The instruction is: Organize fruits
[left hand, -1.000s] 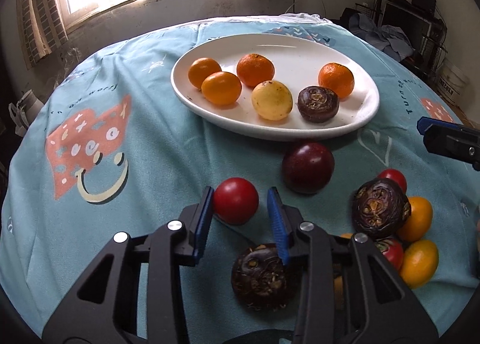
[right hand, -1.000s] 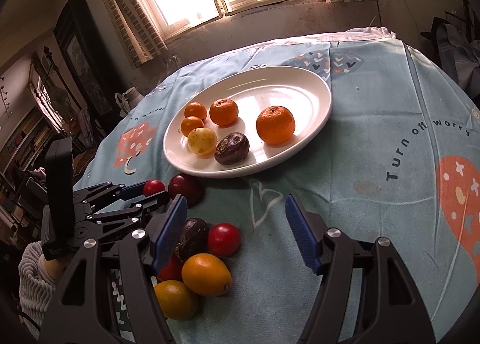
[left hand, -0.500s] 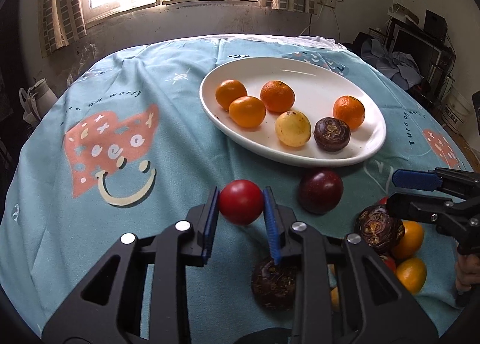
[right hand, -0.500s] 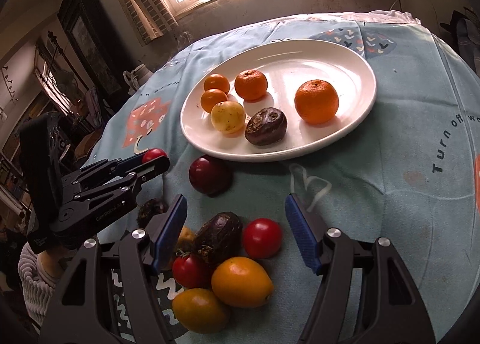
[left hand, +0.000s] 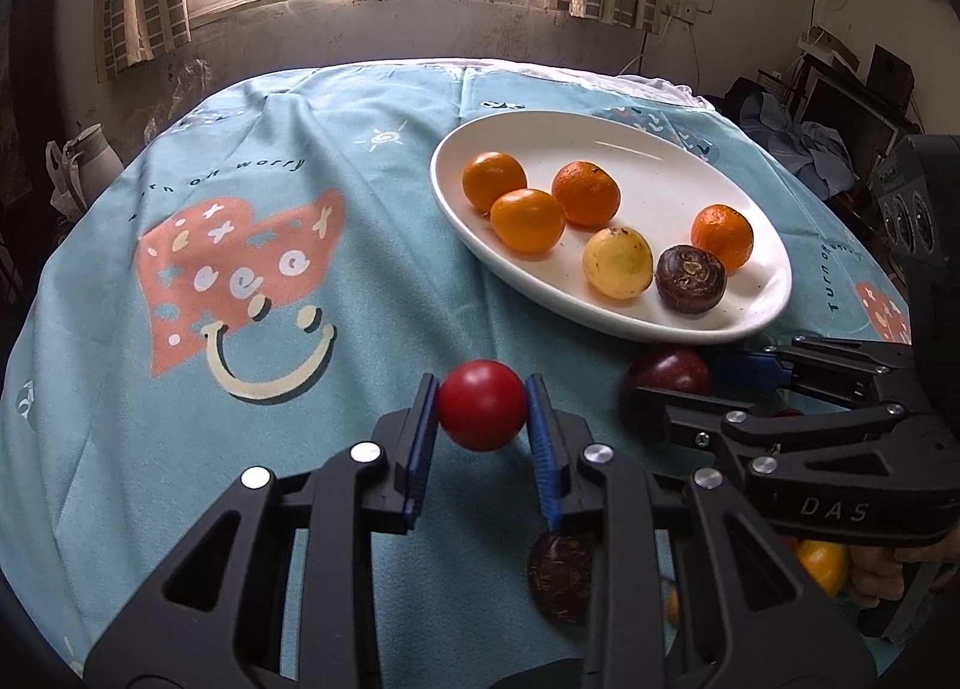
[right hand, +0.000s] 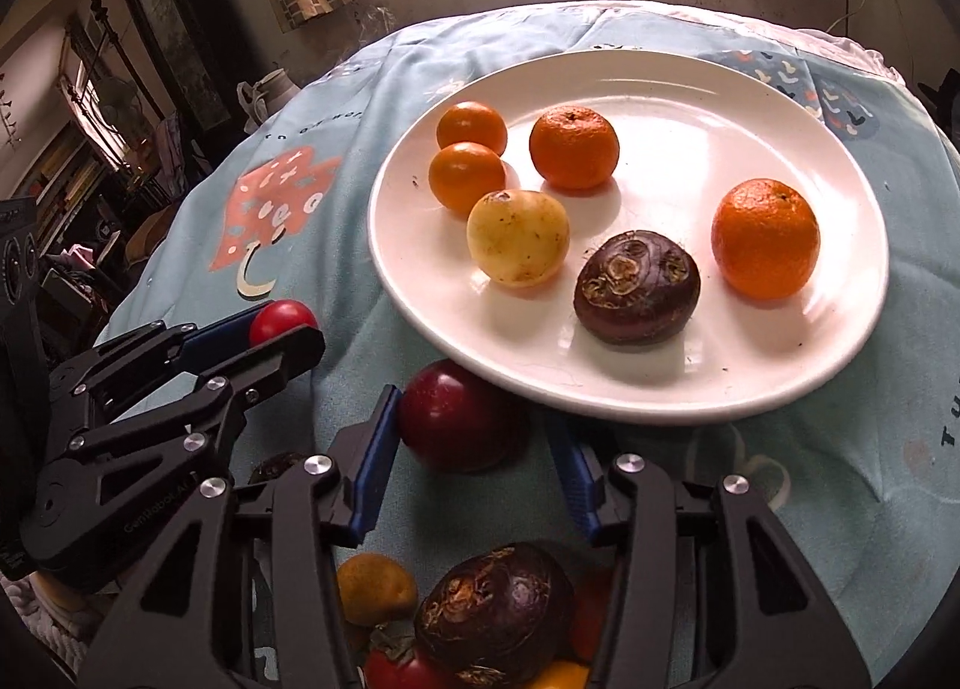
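My left gripper (left hand: pixel 483 410) is shut on a red tomato (left hand: pixel 482 404) and holds it above the cloth; both also show in the right wrist view (right hand: pixel 282 320). The white plate (left hand: pixel 756 299) holds several oranges, a yellow fruit (left hand: pixel 618 263) and a dark brown fruit (left hand: pixel 690 278). My right gripper (right hand: pixel 474 437) is open with its fingers on either side of a dark red plum (right hand: pixel 459 425), just below the plate rim (right hand: pixel 630 410). The plum also shows in the left wrist view (left hand: pixel 669 374).
A heap of loose fruit lies under the right gripper: a dark brown one (right hand: pixel 495 605), an orange one (right hand: pixel 375 587) and a tomato (right hand: pixel 402 668). Another brown fruit (left hand: pixel 561 575) lies below the left gripper. The teal cloth (left hand: pixel 240 269) covers a round table.
The left gripper closed on the red tomato and lifted it off the cloth. The right gripper moved forward from the fruit heap to straddle the dark red plum.
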A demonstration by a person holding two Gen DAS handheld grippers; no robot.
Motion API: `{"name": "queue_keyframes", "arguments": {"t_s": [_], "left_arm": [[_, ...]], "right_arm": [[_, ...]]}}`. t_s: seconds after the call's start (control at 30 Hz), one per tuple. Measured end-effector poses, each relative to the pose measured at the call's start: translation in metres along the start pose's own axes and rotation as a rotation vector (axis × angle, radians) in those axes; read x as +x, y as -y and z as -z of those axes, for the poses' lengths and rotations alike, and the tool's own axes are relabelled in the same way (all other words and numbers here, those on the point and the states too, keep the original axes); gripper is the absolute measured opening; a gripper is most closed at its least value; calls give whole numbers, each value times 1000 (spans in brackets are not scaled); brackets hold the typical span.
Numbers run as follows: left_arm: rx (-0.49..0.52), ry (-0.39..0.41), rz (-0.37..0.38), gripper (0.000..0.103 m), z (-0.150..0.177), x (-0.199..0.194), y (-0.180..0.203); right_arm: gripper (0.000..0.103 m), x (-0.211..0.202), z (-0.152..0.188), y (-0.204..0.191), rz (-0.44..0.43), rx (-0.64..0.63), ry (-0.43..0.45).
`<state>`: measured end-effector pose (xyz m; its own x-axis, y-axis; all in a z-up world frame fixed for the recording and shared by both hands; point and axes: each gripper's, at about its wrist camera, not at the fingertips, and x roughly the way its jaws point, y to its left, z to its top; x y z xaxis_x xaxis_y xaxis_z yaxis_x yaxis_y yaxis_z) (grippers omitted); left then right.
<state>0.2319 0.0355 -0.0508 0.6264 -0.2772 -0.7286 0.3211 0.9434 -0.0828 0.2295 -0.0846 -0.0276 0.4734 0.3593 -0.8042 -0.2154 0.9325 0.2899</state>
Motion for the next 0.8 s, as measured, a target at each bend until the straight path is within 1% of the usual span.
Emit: {"name": "queue_keyframes", "arguments": {"t_s": [0.1, 0.17, 0.23, 0.33, 0.43, 0.53, 0.63, 0.7, 0.8], "left_arm": [[12, -15, 7, 30, 2, 4, 3], [22, -11, 13, 30, 4, 2, 6], [27, -1, 21, 30, 6, -3, 10], [38, 22, 52, 30, 10, -13, 18], [66, 34, 69, 30, 15, -18, 30], [90, 30, 68, 30, 18, -17, 39], [82, 49, 73, 30, 15, -21, 39], [61, 63, 77, 30, 8, -25, 38], [43, 84, 88, 29, -12, -27, 39]], "right_arm": [[40, -9, 4, 4, -26, 14, 18], [40, -25, 11, 8, -59, 18, 41], [40, -47, 21, 16, -78, 29, 82], [39, -75, 37, 35, -69, 51, 138], [39, -82, 51, 56, -21, 102, 147], [39, -94, 50, 65, -33, 144, 188], [39, -108, 48, 68, -41, 155, 241], [39, -115, 47, 74, -49, 176, 266], [39, -124, 31, 80, -62, 199, 292]]}}
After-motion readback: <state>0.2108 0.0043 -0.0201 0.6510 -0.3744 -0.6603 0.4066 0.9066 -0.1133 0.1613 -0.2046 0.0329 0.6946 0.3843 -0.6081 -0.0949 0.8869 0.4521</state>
